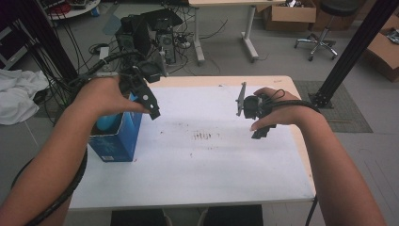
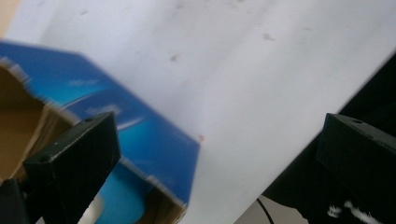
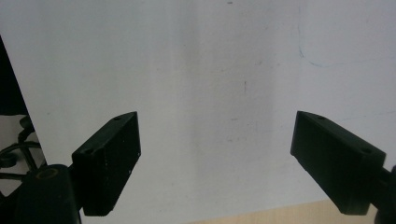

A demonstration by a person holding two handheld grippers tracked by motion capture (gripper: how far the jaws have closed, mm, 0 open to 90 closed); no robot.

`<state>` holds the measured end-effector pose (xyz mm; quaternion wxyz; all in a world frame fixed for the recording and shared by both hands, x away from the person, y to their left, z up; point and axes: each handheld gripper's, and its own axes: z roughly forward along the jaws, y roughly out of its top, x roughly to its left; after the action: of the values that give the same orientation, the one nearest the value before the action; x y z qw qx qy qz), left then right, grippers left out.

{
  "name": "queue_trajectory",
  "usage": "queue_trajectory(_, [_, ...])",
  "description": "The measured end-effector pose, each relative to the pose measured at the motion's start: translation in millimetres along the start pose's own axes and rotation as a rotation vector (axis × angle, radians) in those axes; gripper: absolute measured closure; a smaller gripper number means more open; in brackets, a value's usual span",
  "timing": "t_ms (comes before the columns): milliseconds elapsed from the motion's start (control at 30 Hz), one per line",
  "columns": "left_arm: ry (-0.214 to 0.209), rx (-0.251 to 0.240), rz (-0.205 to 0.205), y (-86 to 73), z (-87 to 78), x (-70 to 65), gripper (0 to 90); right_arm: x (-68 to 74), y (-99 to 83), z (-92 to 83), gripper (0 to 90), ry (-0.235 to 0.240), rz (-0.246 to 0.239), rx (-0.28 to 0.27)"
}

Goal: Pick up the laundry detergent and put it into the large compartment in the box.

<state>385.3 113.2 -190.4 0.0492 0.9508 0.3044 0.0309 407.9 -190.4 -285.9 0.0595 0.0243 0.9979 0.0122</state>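
Nearest the person, the forearms come in over the white tabletop (image 1: 197, 169), which is bare in its middle apart from some faint marks. At the left edge stands an open blue box (image 1: 117, 136) with cardboard-brown inner walls, and a light blue rounded thing (image 1: 106, 121) sits inside it, too hidden to name. The left tongs (image 1: 149, 106) hover just above and beside the box's open top, jaws spread wide and holding nothing; in the left gripper view one jaw hangs over the box's mouth and the other over the sheet beside it. The right tongs (image 1: 254, 115) hang over the right part of the tabletop, well apart from the box, jaws also wide apart and empty. The step in hand looks like a reach into the box for the light blue thing. To do it well, I would centre both left jaws over the opening first, go straight down so neither catches the torn rim, and bring the right tongs over to steady the box wall if it starts to tip.
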Motion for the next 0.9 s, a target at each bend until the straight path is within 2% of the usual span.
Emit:
queue_trajectory(33, [0.000,0.000,0.000,0.0,0.0,0.0,0.1,0.0,0.0,0.0,15.9,0.000,0.000,0.000])
queue_trajectory(67, [-0.003,-0.001,0.039,1.9,1.7,-4.6,0.1,0.7,0.1,-0.1,15.9,0.002,-0.001,0.005])
queue_trajectory(100, [-0.003,0.007,0.106,5.3,5.2,-14.4,0.1,1.4,0.3,0.5,15.9,0.003,-0.007,0.010])
queue_trajectory(167, [0.002,0.021,0.152,8.4,7.8,-23.0,0.1,2.1,0.4,0.6,15.9,0.003,-0.007,0.014])
queue_trajectory(200, [0.002,0.021,0.152,8.4,7.8,-23.0,0.1,2.1,0.4,0.6,15.9,0.003,-0.007,0.014])
queue_trajectory(233, [0.008,0.021,0.175,9.8,8.3,-27.2,0.1,2.3,0.5,0.7,15.9,0.004,-0.008,0.014])
queue_trajectory(267, [-0.006,0.020,0.217,12.5,8.6,-33.9,0.1,2.5,0.9,0.8,15.9,0.003,-0.011,0.013])
queue_trajectory(333, [-0.008,0.023,0.259,14.8,8.6,-39.7,0.1,2.7,1.7,0.3,15.9,0.004,-0.015,0.014])
queue_trajectory(367, [-0.008,0.023,0.259,14.8,8.6,-39.7,0.1,2.7,1.7,0.3,15.9,0.004,-0.015,0.014])
queue_trajectory(400, [-0.018,0.021,0.296,16.7,8.1,-44.7,0.1,3.4,2.4,0.0,15.9,0.007,-0.014,0.011])
queue_trajectory(467, [-0.024,0.018,0.311,17.4,8.1,-46.4,0.1,3.4,3.1,-0.2,15.9,0.008,-0.017,0.013])
queue_trajectory(567, [-0.031,0.011,0.382,18.7,10.0,-51.0,0.1,3.3,4.4,-0.1,15.9,0.012,-0.022,0.019])
queue_trajectory(633, [-0.036,0.011,0.392,19.1,10.8,-51.7,0.1,3.7,5.2,-0.3,15.9,0.014,-0.023,0.020])
queue_trajectory(667, [-0.020,0.019,0.424,19.7,12.4,-53.6,0.1,3.9,6.3,-1.1,15.9,0.011,-0.029,0.018])
queue_trajectory(800, [0.009,0.055,0.483,19.3,18.1,-56.0,0.1,5.2,6.7,-3.4,15.9,0.008,-0.027,0.013])
queue_trajectory(900, [0.012,0.061,0.510,17.8,20.9,-54.9,0.1,5.8,6.6,-3.1,15.9,0.006,-0.032,0.015])
